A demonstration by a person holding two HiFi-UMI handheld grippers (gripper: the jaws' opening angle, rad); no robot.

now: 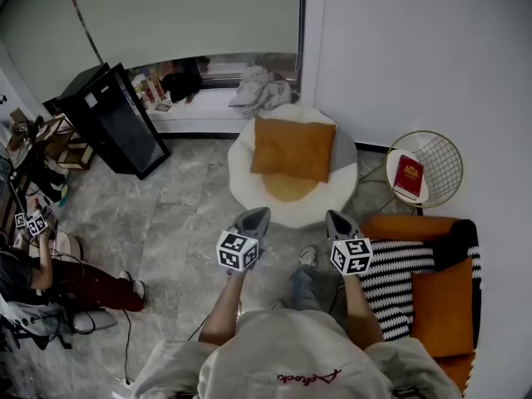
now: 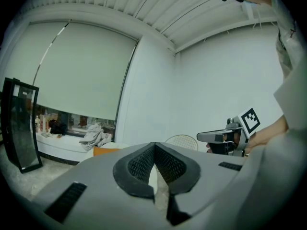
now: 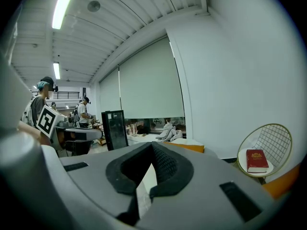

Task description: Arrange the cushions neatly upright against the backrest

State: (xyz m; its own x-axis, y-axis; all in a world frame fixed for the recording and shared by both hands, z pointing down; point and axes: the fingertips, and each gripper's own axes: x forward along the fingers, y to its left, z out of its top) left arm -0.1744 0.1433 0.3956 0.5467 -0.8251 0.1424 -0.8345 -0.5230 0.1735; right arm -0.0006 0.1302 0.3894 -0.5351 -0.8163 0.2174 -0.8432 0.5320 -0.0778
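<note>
A large orange cushion (image 1: pixel 293 148) leans on a round white armchair (image 1: pixel 246 188), with a yellow cushion (image 1: pixel 289 186) flat in front of it. My left gripper (image 1: pixel 253 217) and right gripper (image 1: pixel 338 221) hover side by side just short of the chair, both shut with nothing in them. In the left gripper view the closed jaws (image 2: pixel 154 145) point toward the orange cushion (image 2: pixel 103 150). The right gripper view shows the closed jaws (image 3: pixel 152 145) and the cushion's edge (image 3: pixel 189 147) beyond them. On the orange sofa (image 1: pixel 397 225) at right lie a striped cushion (image 1: pixel 399 281) and an orange one (image 1: pixel 445 306).
A gold wire side table (image 1: pixel 449 163) holding a red book (image 1: pixel 408 176) stands between the chair and the sofa. A black cabinet (image 1: pixel 116 123) stands at the left by the window ledge. Another person (image 1: pixel 50 277) sits at the far left among cables.
</note>
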